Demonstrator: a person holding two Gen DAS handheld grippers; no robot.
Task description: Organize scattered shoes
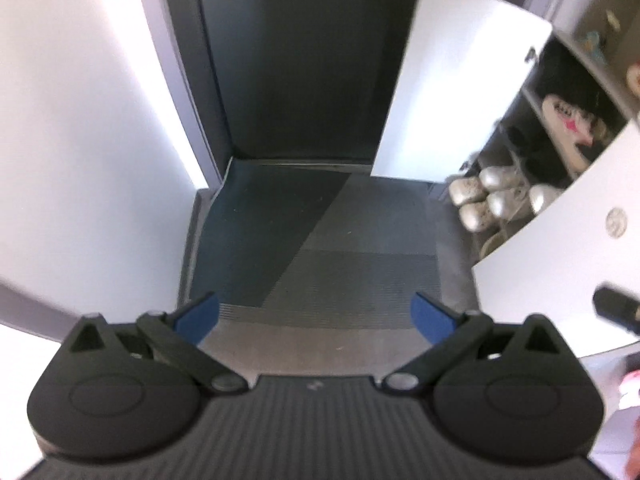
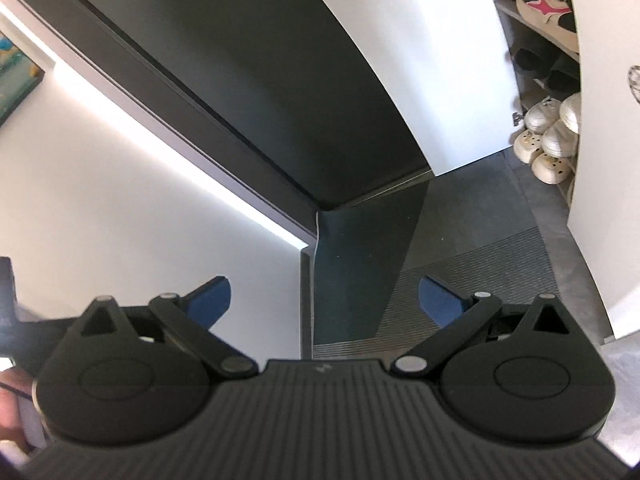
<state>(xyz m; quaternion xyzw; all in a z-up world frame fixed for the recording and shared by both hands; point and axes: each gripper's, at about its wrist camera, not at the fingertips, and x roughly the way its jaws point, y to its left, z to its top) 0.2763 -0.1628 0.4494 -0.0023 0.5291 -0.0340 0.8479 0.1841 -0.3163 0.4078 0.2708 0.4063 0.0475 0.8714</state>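
Note:
My left gripper point(image 1: 315, 316) hangs open over the grey ribbed doormat point(image 1: 352, 280), nothing between its blue pads. My right gripper point(image 2: 325, 300) is open too, tilted, above the mat's left edge near the wall corner. An open white shoe cabinet point(image 1: 560, 128) stands at the right. On its bottom level sit cream clogs point(image 1: 466, 200) and silver-white sneakers point(image 1: 504, 188); in the right wrist view the clogs point(image 2: 540, 156) and sneakers point(image 2: 554, 128) show as well. A white sneaker with pink and black marks point(image 1: 568, 120) lies on a higher shelf, also seen as the pink-marked sneaker point(image 2: 546, 8). Dark shoes point(image 2: 544, 68) fill the middle shelf.
A dark entrance door point(image 1: 300, 60) closes the far end. The cabinet's left door point(image 1: 452, 80) swings out over the mat; its right door point(image 1: 560, 280) stands close on my right. A white wall point(image 1: 80, 140) bounds the left. A dark object point(image 1: 618, 308) shows at the right edge.

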